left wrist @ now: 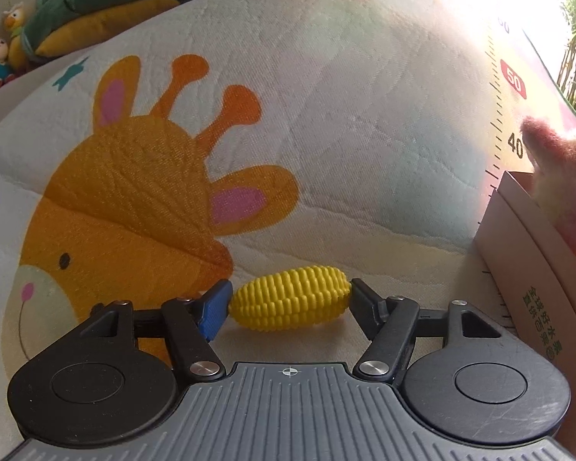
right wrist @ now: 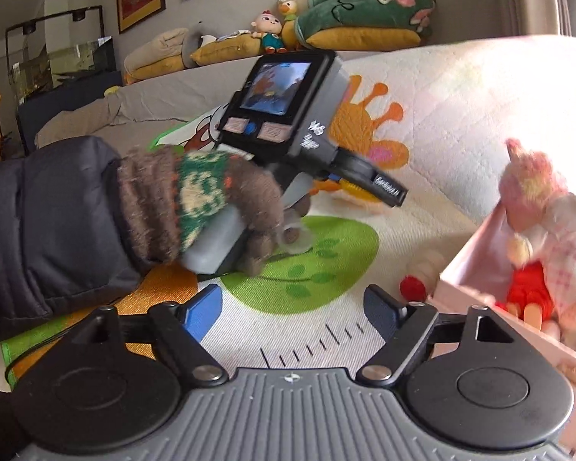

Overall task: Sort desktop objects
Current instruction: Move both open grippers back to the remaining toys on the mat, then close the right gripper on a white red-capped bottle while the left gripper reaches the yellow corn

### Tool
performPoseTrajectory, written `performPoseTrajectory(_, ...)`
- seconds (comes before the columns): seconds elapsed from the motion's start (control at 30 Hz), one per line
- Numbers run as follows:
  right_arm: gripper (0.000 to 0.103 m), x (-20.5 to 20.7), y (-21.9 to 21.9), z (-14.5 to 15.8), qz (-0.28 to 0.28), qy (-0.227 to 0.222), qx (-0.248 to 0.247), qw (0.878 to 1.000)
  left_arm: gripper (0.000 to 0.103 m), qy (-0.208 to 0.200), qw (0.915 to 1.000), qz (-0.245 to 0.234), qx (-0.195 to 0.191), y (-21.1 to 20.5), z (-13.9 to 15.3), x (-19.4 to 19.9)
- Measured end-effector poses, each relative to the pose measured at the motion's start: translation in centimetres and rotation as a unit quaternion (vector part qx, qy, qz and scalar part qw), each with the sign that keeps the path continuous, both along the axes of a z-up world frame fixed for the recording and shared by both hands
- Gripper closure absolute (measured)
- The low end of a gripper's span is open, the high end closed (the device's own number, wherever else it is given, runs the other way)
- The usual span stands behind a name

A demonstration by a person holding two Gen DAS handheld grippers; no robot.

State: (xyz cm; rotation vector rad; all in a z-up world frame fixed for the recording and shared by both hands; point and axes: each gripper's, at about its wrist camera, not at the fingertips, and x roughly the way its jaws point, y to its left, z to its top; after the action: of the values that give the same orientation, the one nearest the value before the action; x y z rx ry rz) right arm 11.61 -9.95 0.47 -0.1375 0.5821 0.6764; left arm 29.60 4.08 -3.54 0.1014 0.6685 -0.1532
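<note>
A yellow toy corn cob lies crosswise between the fingers of my left gripper, just over the giraffe-print play mat. The blue pad presses on its left end and the dark pad on its right end. In the right wrist view my right gripper stands open above the mat's ruler marks with nothing between its fingers. A gloved hand holds the left gripper ahead of it, and a bit of yellow shows at that gripper's tips. A pink plush doll sits in a cardboard box.
The box stands close to the right of the corn, with the doll poking out. A small red and white plush piece lies against the box's left wall. Cushions and plush toys line the ledge behind the mat.
</note>
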Motion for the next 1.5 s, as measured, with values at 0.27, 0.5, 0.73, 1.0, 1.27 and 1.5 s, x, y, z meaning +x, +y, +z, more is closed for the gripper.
performPoseTrajectory(0.27, 0.020, 0.5, 1.9, 0.6, 0.009, -0.010, -0.055, 0.998, 0.031, -0.021, 0.9995, -0.025, -0.003, 2.8, 1.2, -4.5)
performPoseTrajectory(0.5, 0.019, 0.7, 4.3, 2.2, 0.129, -0.125, -0.285, 0.941, 0.031, -0.032, 0.9993, -0.015, -0.013, 5.8, 1.4, -6.9)
performPoseTrajectory(0.73, 0.030, 8.2, 6.9, 3.3, 0.137, -0.029, -0.401, 0.905, 0.031, -0.042, 0.9973, -0.011, -0.059, 7.6, 1.2, -8.0)
performPoseTrajectory(1.0, 0.039, 11.4, 8.9, 0.0, 0.194, 0.069, -0.535, 0.820, 0.031, -0.040, 0.9955, -0.019, -0.084, 7.9, 1.0, -8.6)
performPoseTrajectory(1.27, 0.053, 12.6, 9.9, -2.0, 0.239, 0.098, -0.597, 0.759, 0.030, -0.030, 0.9935, -0.019, -0.108, 8.7, 0.7, -8.3)
performPoseTrajectory(1.5, 0.055, 14.0, 9.9, -1.7, 0.240, 0.125, -0.588, 0.762, 0.028, -0.021, 0.9918, -0.018, -0.125, 9.2, 0.5, -8.1)
